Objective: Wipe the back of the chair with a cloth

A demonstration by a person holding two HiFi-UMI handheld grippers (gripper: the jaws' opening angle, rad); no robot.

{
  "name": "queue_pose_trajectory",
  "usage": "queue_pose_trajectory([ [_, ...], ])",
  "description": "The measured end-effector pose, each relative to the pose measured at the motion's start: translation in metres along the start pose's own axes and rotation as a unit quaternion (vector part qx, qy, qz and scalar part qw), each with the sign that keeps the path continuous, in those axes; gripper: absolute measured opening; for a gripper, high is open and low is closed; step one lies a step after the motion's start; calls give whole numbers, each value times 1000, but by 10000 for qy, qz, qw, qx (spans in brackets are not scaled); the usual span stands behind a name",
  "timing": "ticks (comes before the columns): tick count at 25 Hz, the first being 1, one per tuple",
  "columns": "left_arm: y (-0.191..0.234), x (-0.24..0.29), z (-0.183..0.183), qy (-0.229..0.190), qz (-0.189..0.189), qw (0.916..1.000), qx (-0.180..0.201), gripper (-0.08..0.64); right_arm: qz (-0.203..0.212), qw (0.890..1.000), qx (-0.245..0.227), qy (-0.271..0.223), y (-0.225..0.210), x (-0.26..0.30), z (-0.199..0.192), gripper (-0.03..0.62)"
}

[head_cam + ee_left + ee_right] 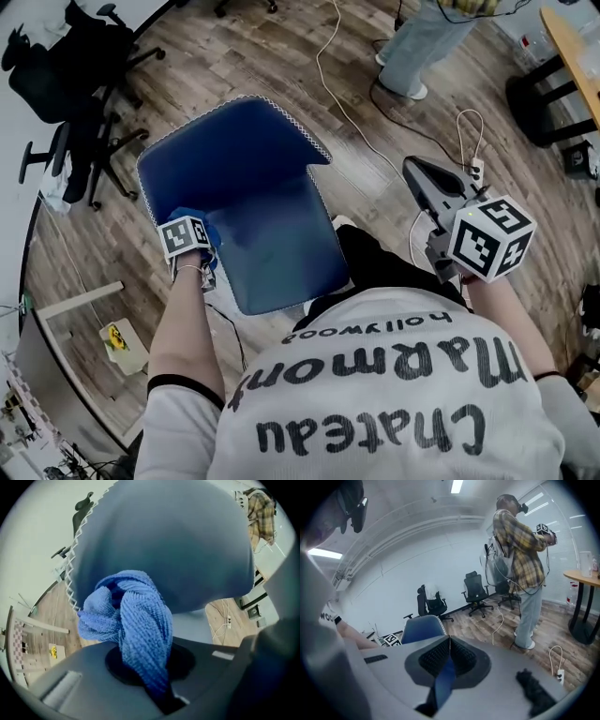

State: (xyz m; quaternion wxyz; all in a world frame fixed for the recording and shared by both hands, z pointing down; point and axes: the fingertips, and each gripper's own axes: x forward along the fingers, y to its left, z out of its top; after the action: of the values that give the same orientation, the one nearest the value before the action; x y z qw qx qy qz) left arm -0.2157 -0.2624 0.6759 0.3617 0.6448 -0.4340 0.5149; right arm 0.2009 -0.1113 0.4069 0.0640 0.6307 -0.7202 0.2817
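Observation:
A blue chair stands below me in the head view, its back (234,150) edged with white stitching, its seat (281,248) nearer my body. My left gripper (192,246) is at the lower left side of the chair back, shut on a bunched blue cloth (204,228). The left gripper view shows the cloth (136,620) clamped in the left gripper (150,667) and lying against the chair back (178,541). My right gripper (419,171) hovers to the right of the chair, away from it, jaws together and holding nothing. In the right gripper view the right gripper (449,641) points at the chair (423,627).
Black office chairs (75,75) stand at the upper left. A person (427,37) stands at the top right beside a white cable (347,103) and a power strip (476,171). A wooden table (572,47) is at the far right. Wood floor surrounds the chair.

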Motion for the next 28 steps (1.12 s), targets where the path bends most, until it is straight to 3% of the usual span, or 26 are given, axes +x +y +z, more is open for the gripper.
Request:
queue_pose_trajectory([
  [6, -45, 9, 38, -158, -367, 9986, 359, 38, 3, 9999, -124, 101, 4, 9, -2, 15],
  [12, -151, 19, 54, -243, -1125, 9821, 1489, 38, -145, 9998, -66, 79, 1, 6, -6, 15],
  [14, -189, 18, 56, -362, -1459, 9693, 1944, 38, -212, 9998, -22, 57, -1, 3, -7, 15],
  [18, -247, 12, 55, -651, -2007, 9334, 2901, 38, -369, 9993, 51, 52, -7, -4, -13, 15],
  [25, -311, 0, 34, -855, -2734, 8695, 4025, 38, -609, 9980, 141, 22, -22, -21, -14, 15],
  [26, -315, -2, 33, -907, -2772, 8664, 4054, 38, -589, 9982, 133, 42, -22, -21, -14, 15],
  [28, -310, 0, 33, -949, -2647, 8735, 3974, 38, -512, 9986, 99, 91, -18, -18, -14, 15],
])
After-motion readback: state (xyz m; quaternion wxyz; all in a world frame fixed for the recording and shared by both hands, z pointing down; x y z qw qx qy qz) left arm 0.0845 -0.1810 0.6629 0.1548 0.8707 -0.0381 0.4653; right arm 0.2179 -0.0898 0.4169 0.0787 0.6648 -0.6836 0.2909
